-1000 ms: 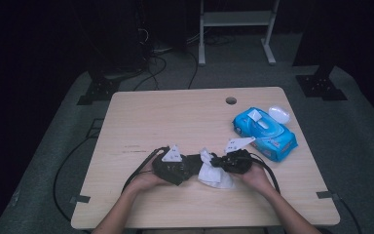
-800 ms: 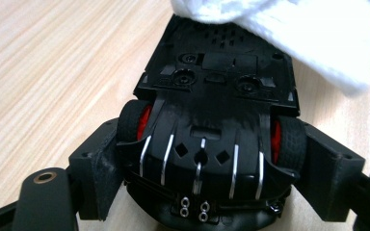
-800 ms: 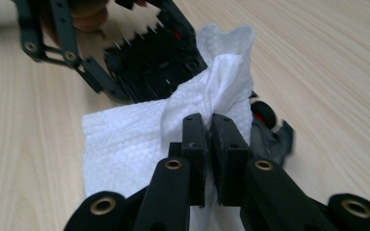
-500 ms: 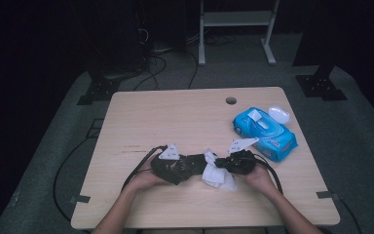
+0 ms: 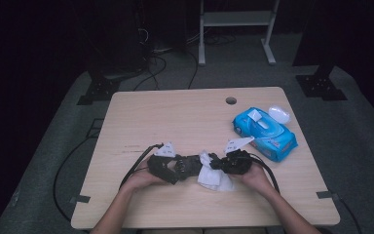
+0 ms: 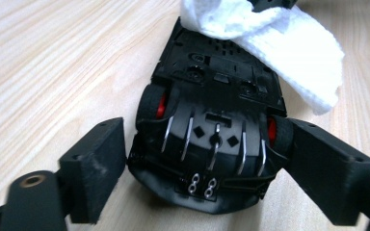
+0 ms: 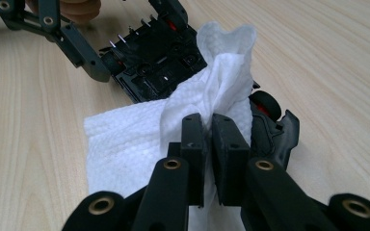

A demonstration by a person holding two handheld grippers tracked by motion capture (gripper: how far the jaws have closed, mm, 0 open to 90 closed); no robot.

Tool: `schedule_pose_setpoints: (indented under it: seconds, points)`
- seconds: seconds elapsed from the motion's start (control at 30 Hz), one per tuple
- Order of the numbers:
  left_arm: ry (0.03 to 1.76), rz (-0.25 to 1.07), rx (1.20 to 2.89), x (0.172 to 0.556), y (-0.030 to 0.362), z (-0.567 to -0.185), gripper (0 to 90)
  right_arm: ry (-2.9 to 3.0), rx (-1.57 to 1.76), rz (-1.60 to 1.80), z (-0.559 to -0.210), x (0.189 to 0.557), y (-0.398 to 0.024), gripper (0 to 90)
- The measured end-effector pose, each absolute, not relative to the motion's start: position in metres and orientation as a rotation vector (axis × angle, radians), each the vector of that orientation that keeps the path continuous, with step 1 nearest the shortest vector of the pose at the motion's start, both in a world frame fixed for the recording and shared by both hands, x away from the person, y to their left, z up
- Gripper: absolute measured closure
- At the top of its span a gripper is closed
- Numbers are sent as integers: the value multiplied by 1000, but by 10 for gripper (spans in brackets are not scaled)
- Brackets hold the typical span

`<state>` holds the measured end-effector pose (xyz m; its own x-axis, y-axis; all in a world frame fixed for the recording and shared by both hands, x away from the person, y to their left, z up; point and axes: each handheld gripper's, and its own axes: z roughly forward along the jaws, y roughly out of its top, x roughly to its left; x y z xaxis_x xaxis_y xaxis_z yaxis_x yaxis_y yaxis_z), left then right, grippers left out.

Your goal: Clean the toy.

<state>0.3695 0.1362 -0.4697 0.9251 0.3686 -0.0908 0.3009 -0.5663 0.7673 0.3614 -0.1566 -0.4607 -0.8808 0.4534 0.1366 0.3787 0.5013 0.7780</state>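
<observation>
A: High view first: the toy car (image 5: pixel 182 165) lies near the table's (image 5: pixel 141 117) front edge, between the left gripper (image 5: pixel 163 163) and the right gripper (image 5: pixel 224 163). Behind the car the wood is bare all the way back; the only crowding is the blue wipes pack (image 5: pixel 265 132) to the car's right and behind it, close to the table's right edge.

B: And the grip?

A: Left gripper view: the car (image 6: pixel 212 130) is belly up, its rear between the two jaws. The right-hand jaw touches the red-hubbed wheel (image 6: pixel 279 134); the left-hand jaw stands a little off the other wheel. The jaws have just been opening, so they are apart around the car, not pressing.

B: The white wipe?

A: The white wipe (image 5: pixel 213 175) lies over the car's far end in the left gripper view (image 6: pixel 274 43). The right gripper view gives what the high view cannot: its jaws are clamped together on a gathered fold of the wipe (image 7: pixel 212 101), the rest spreading over the car's (image 7: pixel 159 65) nose and onto the wood.
</observation>
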Motion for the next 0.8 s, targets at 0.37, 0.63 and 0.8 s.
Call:
schedule_pose_setpoints:
  seconds: [0.37,0.63,0.8]
  points:
    - [545,-8,2159,377,139,-468,147,2654,710,1339,-461,359,-156,833]
    - [581,-40,2144,380,141,-467,150,2655,697,1330,-461,358,-155,834]
    - [606,-57,2170,381,137,-472,149,2660,676,1328,-460,356,-154,835]
